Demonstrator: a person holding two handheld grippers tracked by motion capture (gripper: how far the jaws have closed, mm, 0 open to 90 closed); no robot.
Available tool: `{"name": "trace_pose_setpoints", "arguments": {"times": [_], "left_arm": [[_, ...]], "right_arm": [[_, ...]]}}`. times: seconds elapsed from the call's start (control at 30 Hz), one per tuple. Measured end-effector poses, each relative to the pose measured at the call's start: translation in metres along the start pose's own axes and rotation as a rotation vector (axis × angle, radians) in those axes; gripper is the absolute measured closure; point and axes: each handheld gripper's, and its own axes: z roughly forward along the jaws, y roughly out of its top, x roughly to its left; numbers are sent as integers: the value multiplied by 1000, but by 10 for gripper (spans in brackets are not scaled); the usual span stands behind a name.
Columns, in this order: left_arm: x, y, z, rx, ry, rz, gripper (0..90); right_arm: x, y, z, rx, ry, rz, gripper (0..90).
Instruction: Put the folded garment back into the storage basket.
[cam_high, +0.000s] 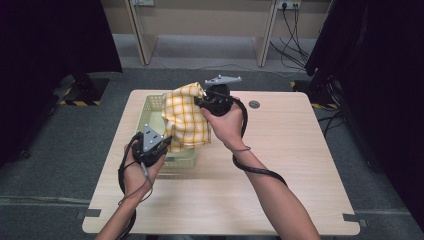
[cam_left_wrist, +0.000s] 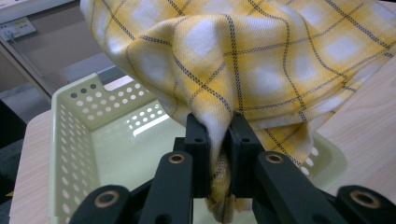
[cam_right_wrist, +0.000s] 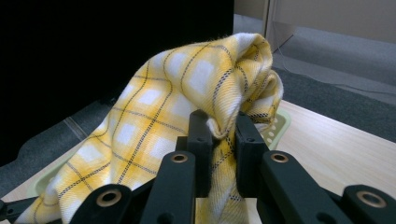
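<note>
Over table (cam_high: 280, 165), both grippers' fingers (cam_left_wrist: 198, 140) pinch yellow cloth (cam_high: 186, 120).

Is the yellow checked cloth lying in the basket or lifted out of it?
Lifted out. The cloth hangs bunched above the basket, pinched by the left gripper and the right gripper.

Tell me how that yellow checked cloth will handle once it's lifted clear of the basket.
Probably floppy: the yellow checked cloth sags in folds between the left tool and right tool. Likely light, since small pinches hold it. It may snag the basket rim.
</note>
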Motion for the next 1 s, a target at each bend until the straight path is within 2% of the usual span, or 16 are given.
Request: {"name": "trace_pose_setpoints", "arguments": {"times": [0.3, 0.37, 1.0], "left_arm": [[10, -6, 2, 13, 16, -23, 814], [14, -8, 2, 20, 26, -31, 815], [28, -18, 0, 41, 52, -52, 818]], "right_arm": [[8, 6, 7, 2, 13, -10, 809], [10, 6, 15, 11, 29, 4, 809], [23, 11, 35, 25, 59, 5, 809]]}}
